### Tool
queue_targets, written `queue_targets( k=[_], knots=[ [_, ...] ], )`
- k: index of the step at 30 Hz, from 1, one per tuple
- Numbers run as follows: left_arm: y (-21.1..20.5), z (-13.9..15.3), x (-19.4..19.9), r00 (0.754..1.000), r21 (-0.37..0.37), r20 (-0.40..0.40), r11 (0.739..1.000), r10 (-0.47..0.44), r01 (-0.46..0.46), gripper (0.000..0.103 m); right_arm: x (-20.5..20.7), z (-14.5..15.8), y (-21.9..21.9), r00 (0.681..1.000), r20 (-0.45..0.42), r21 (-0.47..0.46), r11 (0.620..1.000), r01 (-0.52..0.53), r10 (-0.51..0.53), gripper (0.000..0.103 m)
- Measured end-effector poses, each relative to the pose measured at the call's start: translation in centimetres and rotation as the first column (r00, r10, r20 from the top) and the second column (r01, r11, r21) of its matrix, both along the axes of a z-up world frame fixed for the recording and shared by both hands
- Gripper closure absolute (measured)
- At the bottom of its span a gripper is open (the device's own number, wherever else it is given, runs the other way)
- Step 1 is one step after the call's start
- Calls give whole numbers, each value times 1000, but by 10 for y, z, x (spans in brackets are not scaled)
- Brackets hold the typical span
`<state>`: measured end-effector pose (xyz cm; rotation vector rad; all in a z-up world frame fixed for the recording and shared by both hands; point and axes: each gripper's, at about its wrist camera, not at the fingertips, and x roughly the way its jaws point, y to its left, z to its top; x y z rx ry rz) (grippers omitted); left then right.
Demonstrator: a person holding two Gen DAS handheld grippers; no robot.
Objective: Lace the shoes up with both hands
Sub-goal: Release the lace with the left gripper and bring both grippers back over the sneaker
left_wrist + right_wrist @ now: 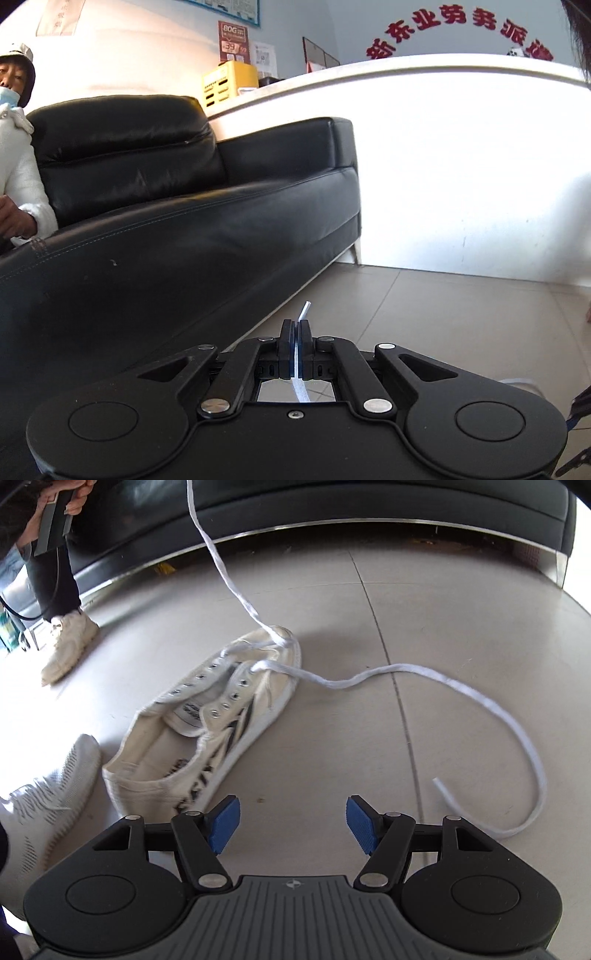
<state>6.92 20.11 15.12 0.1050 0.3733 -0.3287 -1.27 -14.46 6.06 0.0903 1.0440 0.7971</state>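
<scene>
left claw (296, 325): clamped on flat white shoelace (305, 308) | right claw (293, 821): wide, empty, near white canvas sneaker (207, 716) | lace's free end: beside sneaker on floor

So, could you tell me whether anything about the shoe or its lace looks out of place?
Yes: the white shoe lies tipped on its side on the floor, most eyelets empty. One lace end trails loose across the tiles; the other runs up, pinched in the left gripper.
</scene>
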Motion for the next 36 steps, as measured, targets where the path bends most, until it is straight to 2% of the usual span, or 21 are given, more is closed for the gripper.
queue_targets(
  k=[2,5,7,10,14,15,19,22,23,24,25,26,28,30,31,33,36],
  knots=[
    [-5,-8,0,996,-55,-71,997,-56,52,103,-2,4,3,1000,-3,38,999,10,-10,36],
    [-23,-38,-9,981,-37,-149,993,-120,116,103,-2,15,9,1000,14,124,992,25,-27,36],
    [-33,-62,-16,965,-38,-215,988,-153,148,103,1,23,16,999,31,192,981,5,-11,36],
    [-44,-98,-26,926,-65,-330,983,-183,171,103,8,28,30,999,30,295,955,-45,38,35],
    [-52,-130,-29,887,-96,-412,978,-207,184,103,16,29,68,990,43,303,943,-139,132,35],
    [-51,-134,-28,887,-104,-417,980,-198,170,103,16,30,73,988,52,299,941,-157,148,35],
    [-53,-155,-17,898,-214,-411,974,-160,76,103,21,34,77,988,32,260,953,-156,153,35],
    [-58,-161,-23,912,-231,-386,972,-138,49,101,35,44,64,992,21,138,982,-125,124,35],
    [-59,-163,-25,919,-241,-373,970,-132,42,99,38,46,59,993,18,118,986,-119,118,35],
    [-61,-163,-26,922,-251,-366,967,-127,34,91,45,50,49,996,12,61,994,-94,93,35],
    [-60,-166,-28,929,-279,-351,960,-114,12,78,54,55,39,998,4,-1,998,-70,70,35],
    [-59,-168,-27,932,-300,-348,954,-104,-5,74,62,59,28,999,-4,-62,997,-47,47,35],
    [-55,-172,-23,941,-361,-328,932,-87,-40,74,79,69,10,1000,-5,-173,985,12,-13,35],
    [-53,-178,-17,946,-421,-314,905,-82,-61,73,94,80,-9,995,-1,-219,971,93,-96,35],
    [-52,-182,-14,948,-445,-310,892,-73,-78,73,100,83,-19,992,-2,-220,968,124,-128,35],
    [-50,-186,-9,947,-455,-318,882,-36,-119,73,120,96,-39,980,9,-184,963,198,-200,35],
    [-26,-182,-5,950,-485,-311,856,25,-181,73,144,102,-48,969,17,-91,965,246,-245,35]
  ],
)
